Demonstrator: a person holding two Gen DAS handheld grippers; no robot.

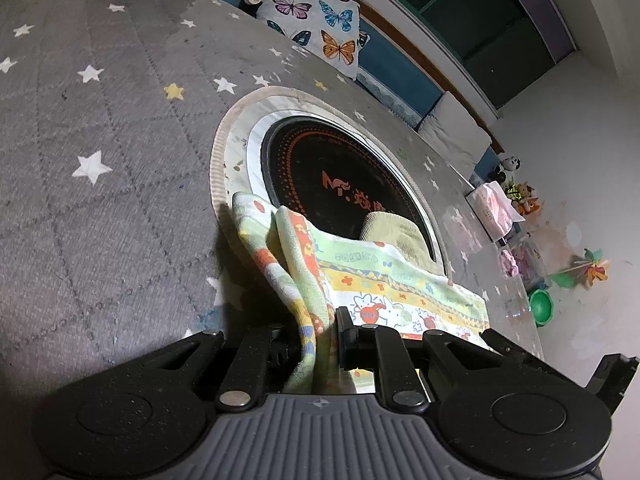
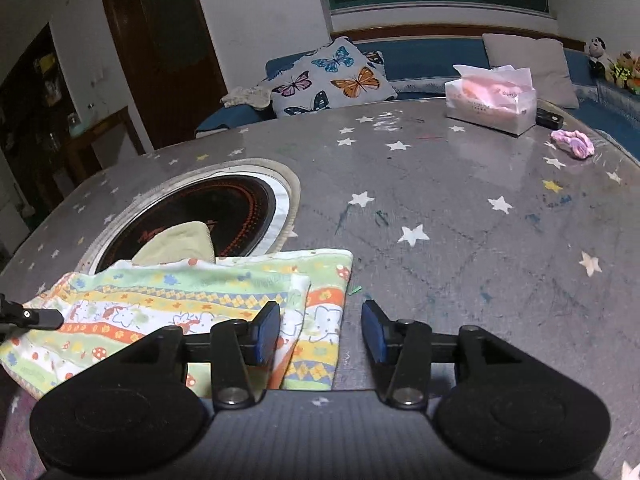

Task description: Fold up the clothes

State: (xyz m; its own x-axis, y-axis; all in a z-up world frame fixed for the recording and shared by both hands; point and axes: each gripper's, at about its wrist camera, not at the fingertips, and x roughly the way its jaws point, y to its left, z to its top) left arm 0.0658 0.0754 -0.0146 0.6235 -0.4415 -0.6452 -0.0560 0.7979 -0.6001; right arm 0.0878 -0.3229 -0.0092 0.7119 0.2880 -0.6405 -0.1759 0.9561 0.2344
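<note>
Terry cloth printed with green, yellow and orange bands lies folded on my grey star-patterned table [image 2: 460, 208], its far edge reaching onto the round cooktop [image 2: 208, 208] set into the surface. My left gripper [image 1: 320, 336] has its jaws squeezed together on a bunched corner of the towel [image 1: 384, 280], and the fabric rises in a ridge between the fingers and drapes toward the camera. My right gripper [image 2: 320, 330] stands wide open over the towel's [image 2: 192, 300] right edge (its left finger [image 2: 267, 330] is above the cloth, its right one above bare table), and it holds nothing. A second, pale yellow cloth [image 2: 180, 246] sits on the black glass, partly tucked under the towel's far edge. Farther off on the table I see a pack of tissues [image 2: 492, 100] and, near it, a small pink scrunchie-like thing [image 2: 574, 144]. A butterfly cushion [image 2: 328, 78] rests on the blue sofa behind the table.
</note>
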